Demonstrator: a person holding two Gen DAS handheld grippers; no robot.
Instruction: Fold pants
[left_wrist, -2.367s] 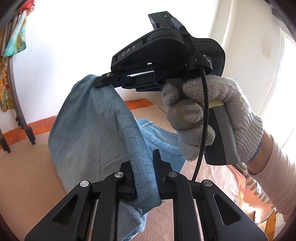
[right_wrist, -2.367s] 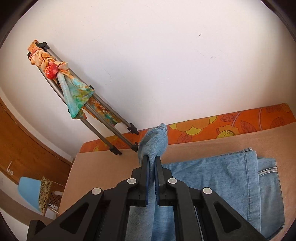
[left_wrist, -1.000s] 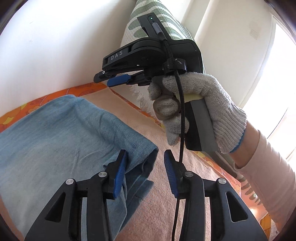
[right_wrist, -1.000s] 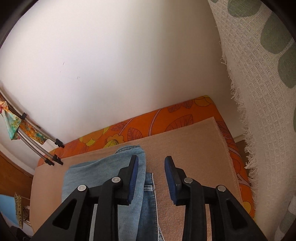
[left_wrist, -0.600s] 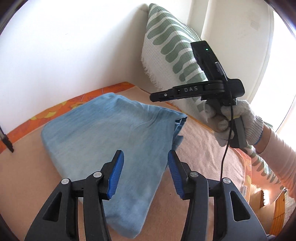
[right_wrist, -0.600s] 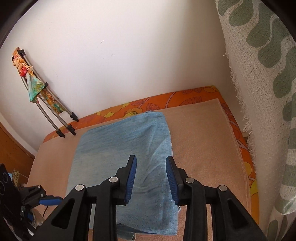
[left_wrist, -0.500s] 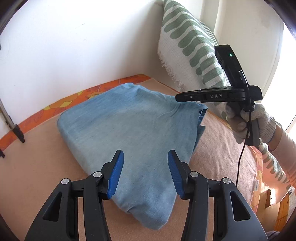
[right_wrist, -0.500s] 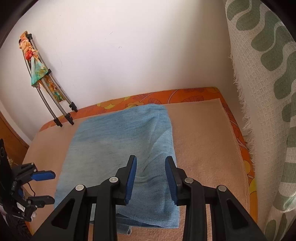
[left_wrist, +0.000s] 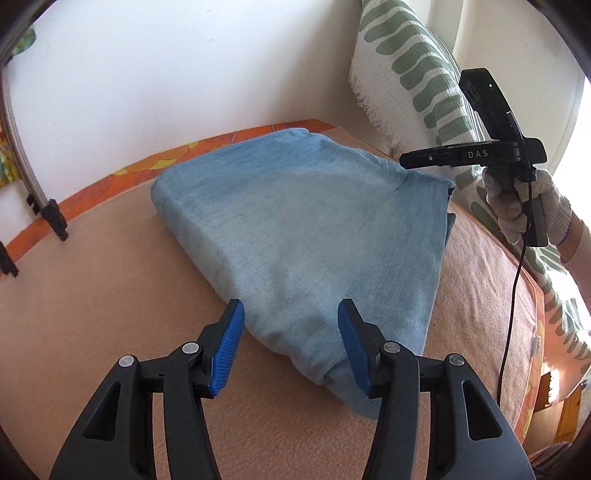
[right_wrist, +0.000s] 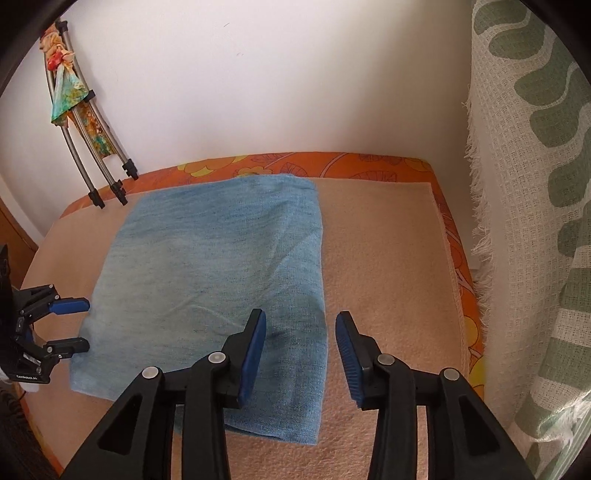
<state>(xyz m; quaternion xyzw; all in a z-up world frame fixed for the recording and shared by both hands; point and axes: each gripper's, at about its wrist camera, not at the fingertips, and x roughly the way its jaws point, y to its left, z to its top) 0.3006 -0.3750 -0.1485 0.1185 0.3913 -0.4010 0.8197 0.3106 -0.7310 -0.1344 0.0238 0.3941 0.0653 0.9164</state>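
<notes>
Both tools released, jaws wide, gripping nothing. Left tool (left_wrist: 291, 343) hovers over the near corner of the pants (left_wrist: 306, 236); right tool (right_wrist: 301, 354) hovers over the near right edge of the pants (right_wrist: 218, 280), one pad above cloth, the other above bare blanket (right_wrist: 388, 266).

Handling, as a judgement: denim, soft but with body. Stacked layers make a thick, moderately heavy bundle; not slippery, not fragile. It will sag if lifted by one point. Best hold: pinch all layers at the two near corners, or along the rolled fold edge nearest the left tool, so the stack moves as one.

Look: light blue, faded, folded into a rough rectangle lying flat on the tan blanket. Shallow creases run across the top face; layer edges show at the near end. Far edge of the pants reaches the orange floral mattress border (right_wrist: 332, 162) by the wall. Beyond the pants' right side, a green-patterned woven throw (right_wrist: 535, 184).
</notes>
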